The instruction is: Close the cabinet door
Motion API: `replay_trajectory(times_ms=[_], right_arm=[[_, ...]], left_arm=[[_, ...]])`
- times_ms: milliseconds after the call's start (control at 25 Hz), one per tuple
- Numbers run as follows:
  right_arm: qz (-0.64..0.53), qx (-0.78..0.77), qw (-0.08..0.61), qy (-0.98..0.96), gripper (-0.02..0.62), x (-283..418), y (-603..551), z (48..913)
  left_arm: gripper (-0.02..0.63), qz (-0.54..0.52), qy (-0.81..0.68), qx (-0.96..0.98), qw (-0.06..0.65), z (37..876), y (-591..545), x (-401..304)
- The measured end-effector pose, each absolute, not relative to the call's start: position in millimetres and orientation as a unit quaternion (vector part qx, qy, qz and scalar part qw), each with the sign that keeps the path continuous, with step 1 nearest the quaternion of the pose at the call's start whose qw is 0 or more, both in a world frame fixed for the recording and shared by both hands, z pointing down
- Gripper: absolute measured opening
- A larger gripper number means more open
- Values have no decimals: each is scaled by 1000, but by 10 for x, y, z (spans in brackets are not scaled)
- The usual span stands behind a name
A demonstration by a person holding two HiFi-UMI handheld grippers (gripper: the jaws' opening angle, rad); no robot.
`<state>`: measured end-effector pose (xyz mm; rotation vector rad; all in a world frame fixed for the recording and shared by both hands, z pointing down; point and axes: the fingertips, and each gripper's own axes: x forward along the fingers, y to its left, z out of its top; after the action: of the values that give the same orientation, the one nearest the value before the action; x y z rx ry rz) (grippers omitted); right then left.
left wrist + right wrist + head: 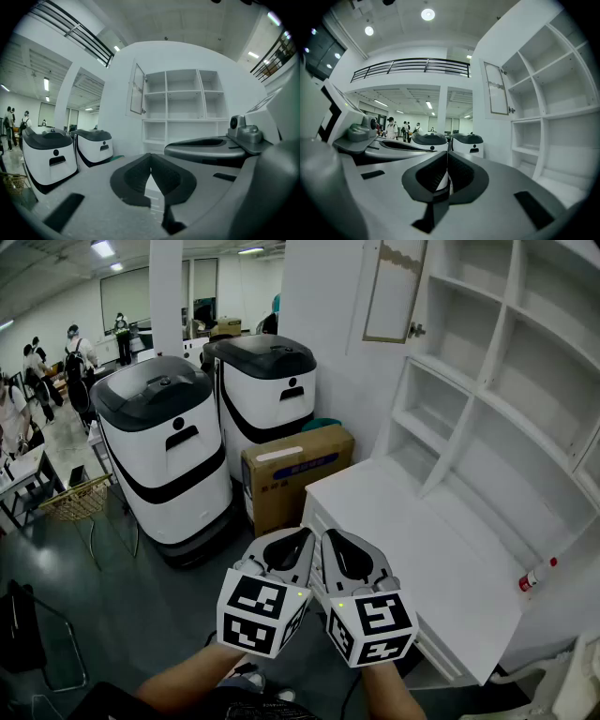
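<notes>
Head view: cabinet (511, 381) cut off by top and right edges; door (395, 292) cut off at top. Print on box (298, 474) too small to read. On counter (403, 512), red-capped item (537, 576) too small to identify. At bottom edge, left forearm (183, 688) and right forearm (392, 701) cut off.

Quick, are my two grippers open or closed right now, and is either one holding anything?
Left gripper: closed, holding nothing.
Right gripper: closed, holding nothing.
</notes>
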<state>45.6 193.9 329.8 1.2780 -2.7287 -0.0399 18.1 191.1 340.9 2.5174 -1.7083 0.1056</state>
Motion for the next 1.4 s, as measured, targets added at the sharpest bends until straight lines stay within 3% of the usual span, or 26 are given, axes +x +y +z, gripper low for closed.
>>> replay_trajectory(times_ms=[640, 1400], right_arm=[[-8, 416, 62, -907, 23, 441, 1755, 3317], [-17, 454, 71, -888, 23, -201, 653, 3172]], left_arm=[[12, 31, -563, 824, 44, 3365, 1693, 171], [12, 17, -516, 856, 41, 3222, 525, -427]])
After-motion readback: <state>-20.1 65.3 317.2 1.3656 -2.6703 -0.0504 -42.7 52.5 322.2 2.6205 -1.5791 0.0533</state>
